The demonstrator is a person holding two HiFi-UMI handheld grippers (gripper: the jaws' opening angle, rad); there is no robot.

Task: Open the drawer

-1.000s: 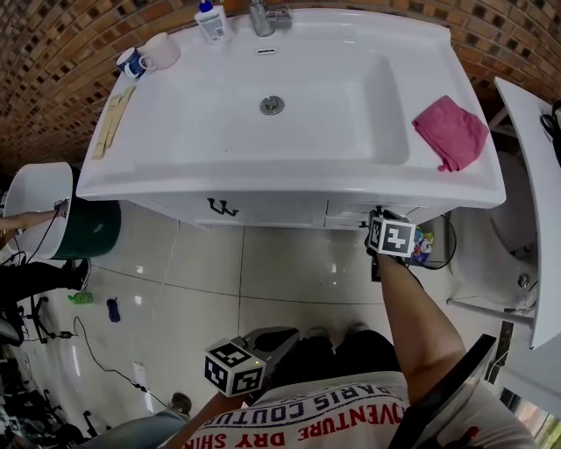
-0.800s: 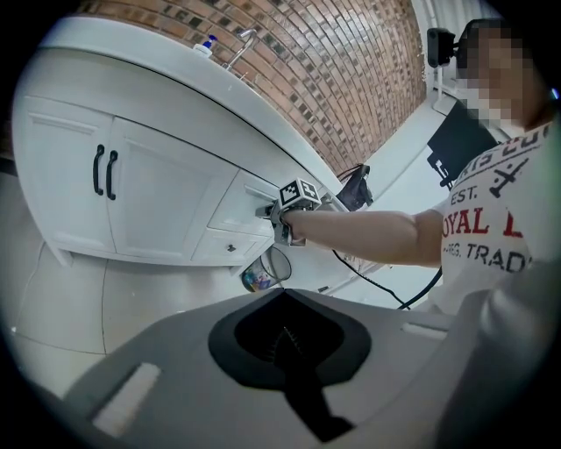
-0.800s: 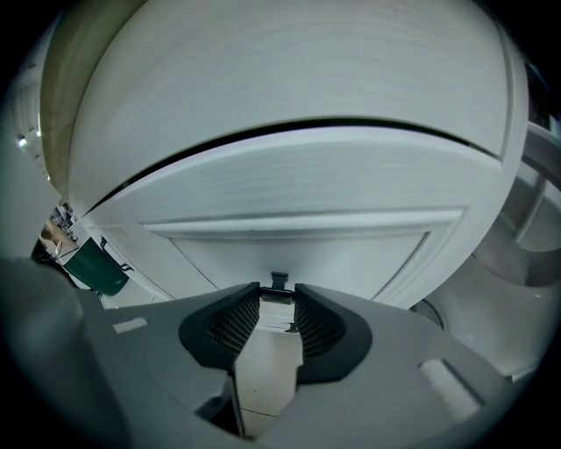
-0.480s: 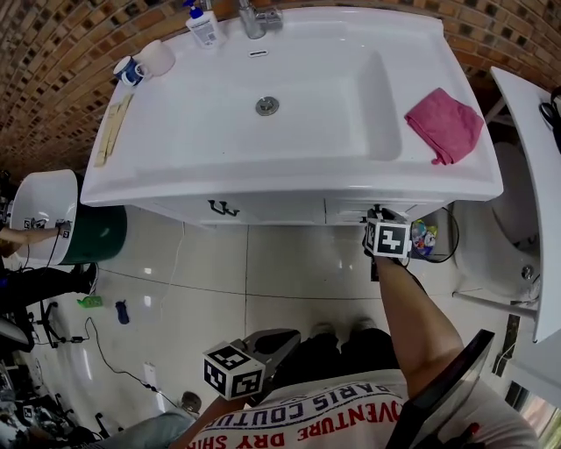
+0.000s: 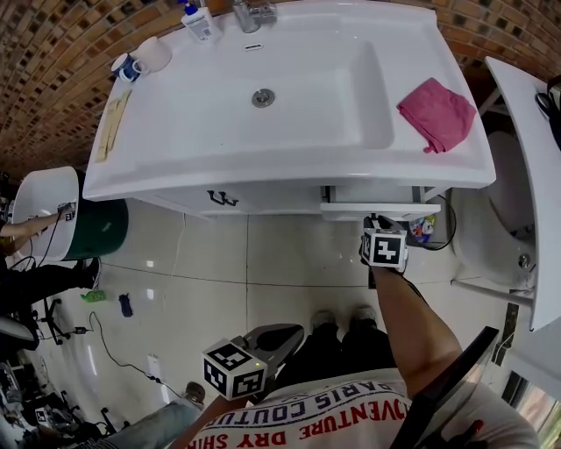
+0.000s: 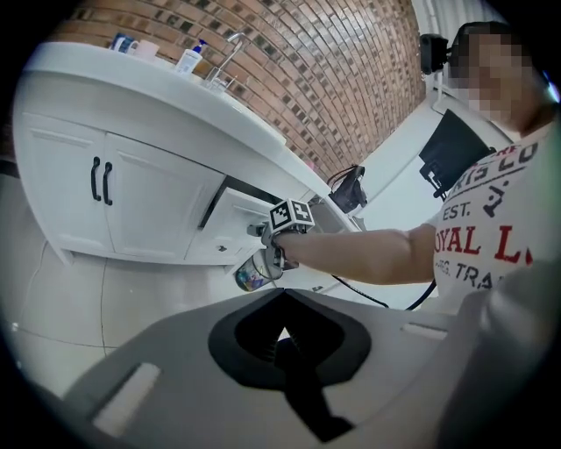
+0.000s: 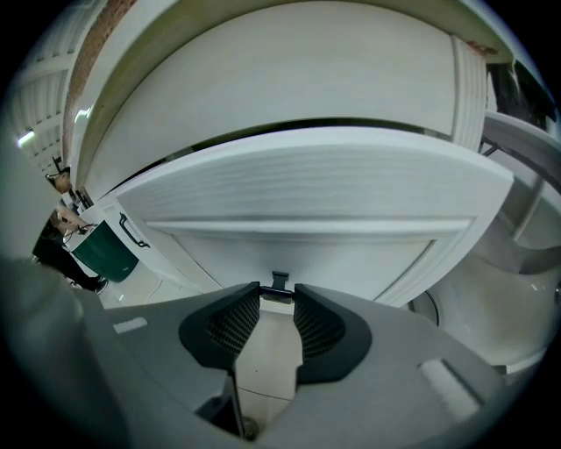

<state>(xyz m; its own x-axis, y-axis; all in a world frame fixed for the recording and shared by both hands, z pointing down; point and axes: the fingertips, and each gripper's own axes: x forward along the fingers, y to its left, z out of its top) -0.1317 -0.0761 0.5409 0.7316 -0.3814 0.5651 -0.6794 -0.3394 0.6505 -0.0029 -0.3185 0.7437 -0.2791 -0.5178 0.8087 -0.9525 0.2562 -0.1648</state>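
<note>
The white drawer at the right of the vanity stands partly pulled out from under the sink top. My right gripper is at its front. In the right gripper view the drawer front fills the frame and the gripper is shut on the small dark handle. The left gripper view shows the right gripper at the drawer from the side. My left gripper hangs low by my body, away from the cabinet, its jaws shut and holding nothing.
A pink cloth lies on the sink top's right side; mugs, a soap bottle and the faucet stand at the back. Cabinet doors with black handles are left of the drawer. A green bin stands at left, a white fixture at right.
The drawer has slid out of the cabinet, drawn toward me by the right gripper. The left gripper has stayed low by my body.
</note>
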